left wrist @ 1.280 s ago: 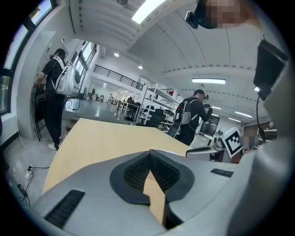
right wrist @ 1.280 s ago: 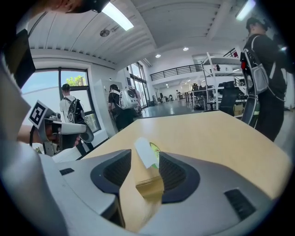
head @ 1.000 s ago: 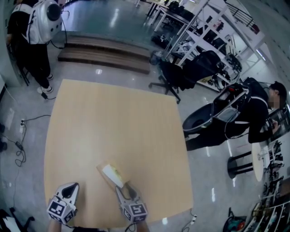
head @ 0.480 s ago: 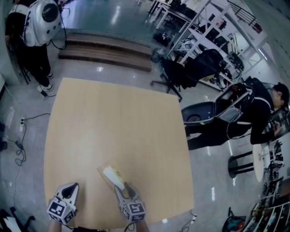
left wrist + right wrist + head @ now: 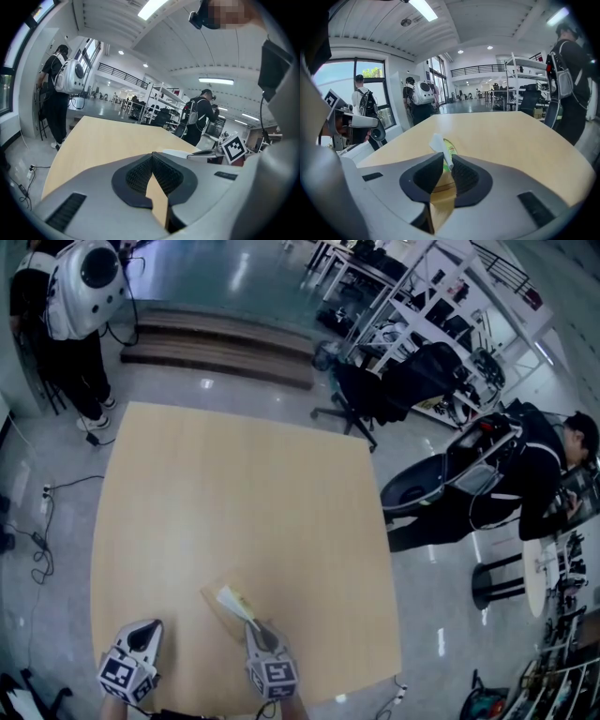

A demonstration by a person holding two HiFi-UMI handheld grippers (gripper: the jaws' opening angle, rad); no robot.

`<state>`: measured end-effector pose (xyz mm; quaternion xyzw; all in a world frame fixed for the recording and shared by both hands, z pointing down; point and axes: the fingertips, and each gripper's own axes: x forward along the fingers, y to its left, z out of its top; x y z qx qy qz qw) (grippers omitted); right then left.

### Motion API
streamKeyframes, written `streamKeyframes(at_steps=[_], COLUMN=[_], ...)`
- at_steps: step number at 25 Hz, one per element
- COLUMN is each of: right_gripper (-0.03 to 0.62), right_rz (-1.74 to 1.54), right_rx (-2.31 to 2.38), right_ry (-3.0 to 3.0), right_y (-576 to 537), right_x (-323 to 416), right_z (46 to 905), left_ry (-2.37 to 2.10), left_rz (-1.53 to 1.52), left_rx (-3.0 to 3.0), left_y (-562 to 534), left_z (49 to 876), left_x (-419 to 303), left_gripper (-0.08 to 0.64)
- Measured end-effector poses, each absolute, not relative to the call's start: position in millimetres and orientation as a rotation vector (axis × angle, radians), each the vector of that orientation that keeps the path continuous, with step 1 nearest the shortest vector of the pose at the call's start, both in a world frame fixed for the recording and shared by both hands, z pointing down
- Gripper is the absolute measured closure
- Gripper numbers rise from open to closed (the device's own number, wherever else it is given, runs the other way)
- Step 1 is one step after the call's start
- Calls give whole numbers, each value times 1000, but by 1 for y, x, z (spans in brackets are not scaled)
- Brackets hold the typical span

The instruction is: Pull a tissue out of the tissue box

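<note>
The right gripper [image 5: 446, 161], jaws just closing, pinches the white tissue [image 5: 438, 143] sticking from the tissue box [image 5: 217, 613]; the left gripper [image 5: 152, 158] is pressed together, empty.

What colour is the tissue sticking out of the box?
White; the tissue shows best in the right gripper view.

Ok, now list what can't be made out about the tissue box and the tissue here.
- Slot of the tissue box: in the right gripper view it is covered by the right gripper, whose jaws have just been closing and now pinch the tissue. In the head view it is too small.
- The box's green print: right gripper view, too small to read, partly behind the tissue.
- The box's near end: head view, under the right gripper.
</note>
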<state>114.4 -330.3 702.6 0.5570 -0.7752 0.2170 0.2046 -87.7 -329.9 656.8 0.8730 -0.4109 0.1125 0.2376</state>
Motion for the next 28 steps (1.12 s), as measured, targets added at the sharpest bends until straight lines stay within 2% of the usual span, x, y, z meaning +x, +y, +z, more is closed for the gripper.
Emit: streamKeyframes(at_steps=[7, 28], right_gripper=[588, 591], right_rz=[606, 578], right_rx=[1569, 1547], right_ry=[-2143, -2175], right_y=[-329, -329], right_x=[119, 118], right_z=[703, 699], left_ry=[-1119, -1152], left_rz=[306, 301], left_rx=[2397, 2414], left_y=[-330, -331], left_z=[655, 644], left_x=[-84, -86], left_gripper=[552, 552])
